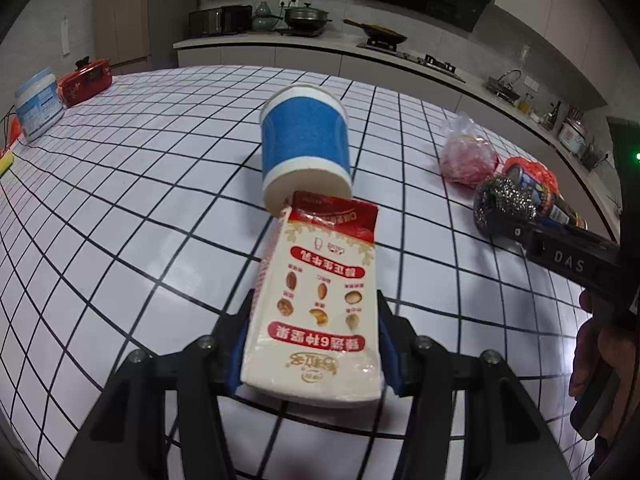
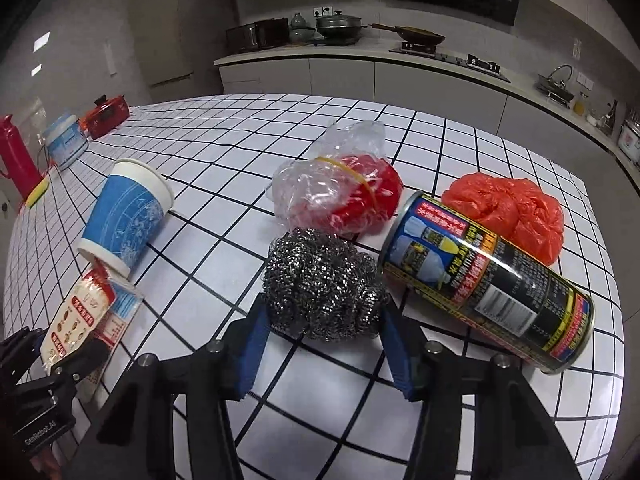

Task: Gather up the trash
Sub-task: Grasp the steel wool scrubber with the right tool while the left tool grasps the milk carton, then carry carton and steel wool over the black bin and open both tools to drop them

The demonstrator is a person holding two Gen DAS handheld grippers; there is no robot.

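My left gripper (image 1: 316,308) is shut on a cream and red milk carton (image 1: 320,280), whose top end reaches the base of a blue paper cup (image 1: 306,140) lying on its side on the grid-patterned table (image 1: 140,200). In the right wrist view my right gripper (image 2: 324,316) has both blue pads against a steel wool scourer (image 2: 324,280) resting on the table. A black spray can (image 2: 488,280) lies just right of the scourer. Behind them sit a clear bag with red contents (image 2: 340,188) and an orange-red plastic bag (image 2: 508,212). The cup (image 2: 124,216) and carton (image 2: 76,316) appear at the left.
At the table's far left stand a white and blue tub (image 2: 66,142), a red pot (image 2: 106,118), a red flask (image 2: 14,156) and a yellow-green sponge (image 2: 38,192). A kitchen counter (image 2: 360,56) with pans runs behind. A person's hand (image 1: 600,352) holds the right gripper.
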